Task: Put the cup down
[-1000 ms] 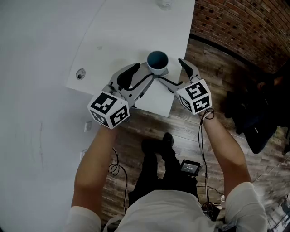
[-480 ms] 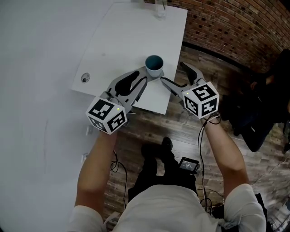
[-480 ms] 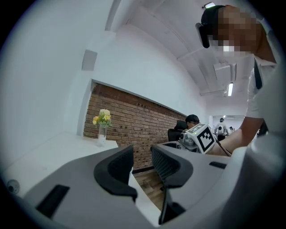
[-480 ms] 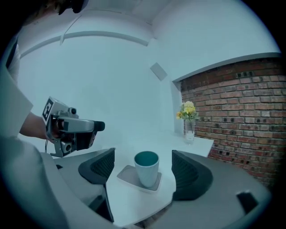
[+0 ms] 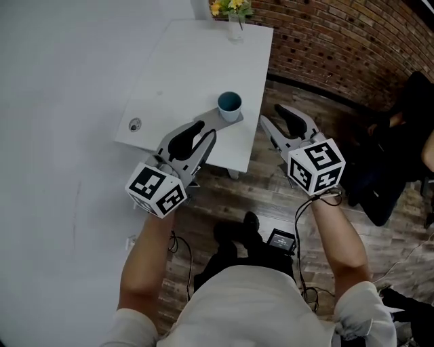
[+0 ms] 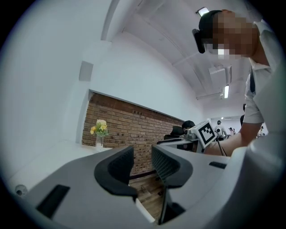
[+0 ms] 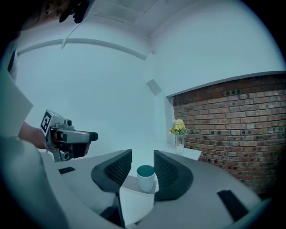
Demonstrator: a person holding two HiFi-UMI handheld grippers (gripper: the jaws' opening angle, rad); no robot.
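Cup (image 5: 229, 105) stands upright on the white table (image 5: 196, 61), near its right edge and close to the near corner. It is blue-green inside and free of both tools.

The left gripper (image 5: 212, 129) lies low over the table's near edge. Its jaws are part way apart with nothing between them, only floor and brick showing through the gap. Its tip is just beside the cup; I can't tell whether it touches.

The right gripper (image 5: 279, 120) is off the table, over the wood floor (image 5: 271, 183) and well right of the cup. Its jaws are closing on nothing. In the right gripper view the cup lines up in the gap but sits farther off on the table corner, and the pads are not on it.

Around:
- A vase of yellow flowers (image 5: 230, 10) stands at the table's far edge, well apart from the cup.
- A small round fitting (image 5: 135, 125) is set in the tabletop near the left corner.
- A brick wall (image 5: 339, 47) runs behind, on the right.
- A cable hangs from the right wrist down to a small dark device (image 5: 280, 240) by the person's legs.

Nothing stands between the cup and the vase — bare tabletop.
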